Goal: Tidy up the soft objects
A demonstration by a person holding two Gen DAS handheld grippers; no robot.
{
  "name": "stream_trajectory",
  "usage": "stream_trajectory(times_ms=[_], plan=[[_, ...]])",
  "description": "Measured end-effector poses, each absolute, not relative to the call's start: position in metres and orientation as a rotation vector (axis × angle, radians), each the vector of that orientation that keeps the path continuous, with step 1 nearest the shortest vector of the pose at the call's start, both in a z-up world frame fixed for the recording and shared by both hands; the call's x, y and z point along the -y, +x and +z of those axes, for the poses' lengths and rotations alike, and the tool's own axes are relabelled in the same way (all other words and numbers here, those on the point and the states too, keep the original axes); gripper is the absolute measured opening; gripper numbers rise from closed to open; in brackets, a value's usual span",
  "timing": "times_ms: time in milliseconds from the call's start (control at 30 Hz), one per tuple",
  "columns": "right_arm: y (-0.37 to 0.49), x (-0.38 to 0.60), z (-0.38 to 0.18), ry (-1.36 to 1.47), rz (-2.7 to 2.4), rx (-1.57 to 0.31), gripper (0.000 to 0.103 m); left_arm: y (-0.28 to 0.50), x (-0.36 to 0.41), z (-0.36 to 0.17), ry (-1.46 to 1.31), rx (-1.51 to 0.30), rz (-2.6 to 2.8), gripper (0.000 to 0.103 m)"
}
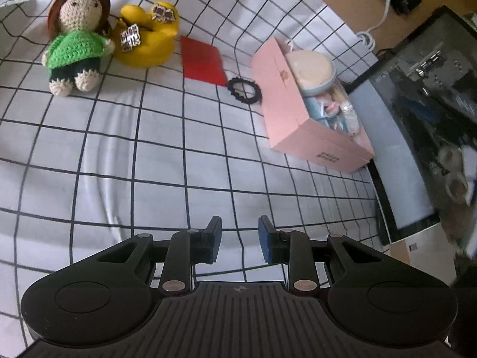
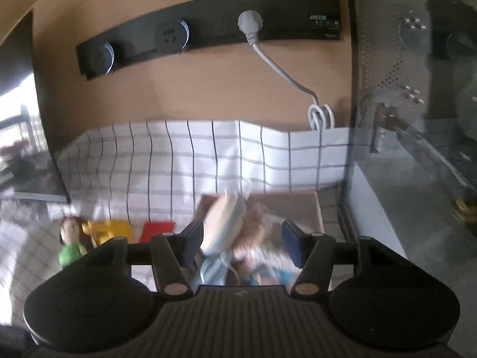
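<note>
1. Fingers of the left gripper (image 1: 240, 238) sit a little apart, with nothing between them, over the checked sheet (image 1: 149, 149).
2. Right gripper (image 2: 243, 246) fingers are spread above the pink box (image 1: 298, 119), pinching nothing.
3. Far left sit the crochet doll (image 1: 76, 41) and yellow plush (image 1: 149, 38), touching.

A home room is suggested: a checked sheet (image 1: 179, 155), a wall power strip (image 2: 208, 32) and a glass tank (image 1: 432, 104) are seen.
</note>
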State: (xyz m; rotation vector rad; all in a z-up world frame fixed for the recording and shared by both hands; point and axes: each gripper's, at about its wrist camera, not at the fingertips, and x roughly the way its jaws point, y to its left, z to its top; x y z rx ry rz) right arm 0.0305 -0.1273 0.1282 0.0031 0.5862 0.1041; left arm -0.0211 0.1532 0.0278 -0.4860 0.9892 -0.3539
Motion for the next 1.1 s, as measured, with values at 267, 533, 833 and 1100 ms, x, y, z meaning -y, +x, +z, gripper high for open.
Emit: stream_trajectory(times_ms=[267, 533, 833, 1100], plan=[[-0.022, 0.105, 0.09, -0.144, 0.098, -0.677, 0.058, 0.027, -0.158, 0.03, -0.504, -0.991, -0.31, 0.029], [-0.066, 0.082, 0.054, -0.237, 0.144, -0.755, 0.058, 0.121, -0.14, 0.044, -0.376, -1.005, -0.334, 0.03], [-0.075, 0.093, 0.032, -0.189, 0.117, -0.838, 0.058, 0.222, -0.124, 0.045, -0.238, -0.976, -0.226, 0.03], [-0.065, 0.098, 0.03, -0.189, 0.138, -0.841, 0.057, 0.268, -0.114, 0.024, -0.183, -0.993, -0.129, 0.027]])
